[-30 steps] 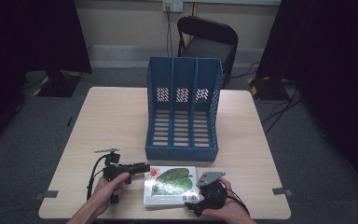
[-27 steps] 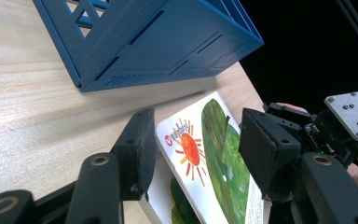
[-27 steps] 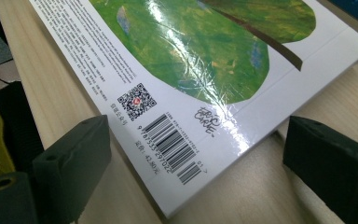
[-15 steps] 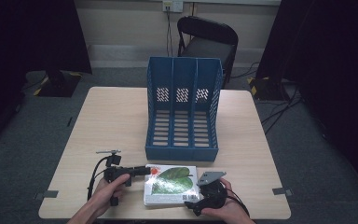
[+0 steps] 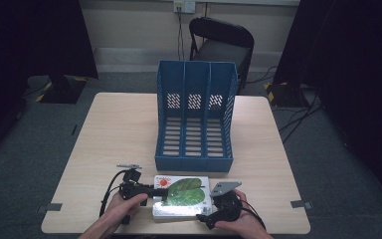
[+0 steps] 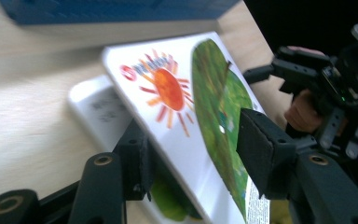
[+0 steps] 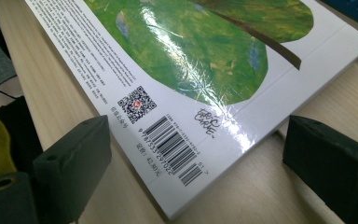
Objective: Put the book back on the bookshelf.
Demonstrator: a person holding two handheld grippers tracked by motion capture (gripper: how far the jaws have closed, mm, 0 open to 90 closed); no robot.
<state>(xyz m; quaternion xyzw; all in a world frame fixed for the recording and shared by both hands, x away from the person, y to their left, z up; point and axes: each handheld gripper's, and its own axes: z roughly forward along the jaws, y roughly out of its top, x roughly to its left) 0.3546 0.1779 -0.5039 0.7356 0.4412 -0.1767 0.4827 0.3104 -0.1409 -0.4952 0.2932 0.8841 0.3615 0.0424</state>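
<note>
A picture book (image 5: 184, 191) with a green leaf and a red sun on its white cover lies at the table's front edge, on top of a second white book (image 6: 93, 109). My left gripper (image 5: 158, 193) is shut on the top book's (image 6: 186, 102) left edge, one jaw under it and one on the cover, and that edge is tilted up off the lower book. My right gripper (image 5: 206, 216) stands open at the book's near right corner. In the right gripper view the barcode corner (image 7: 177, 149) sits between the wide-apart pads (image 7: 74, 154).
A blue three-slot file rack (image 5: 194, 124) stands just behind the books, its open front towards me. The light wood table (image 5: 109, 129) is bare to the left and right of it. A black chair (image 5: 221, 42) stands beyond the far edge.
My left gripper has moved right onto the book's left edge and closed on it. The right gripper has barely moved.
</note>
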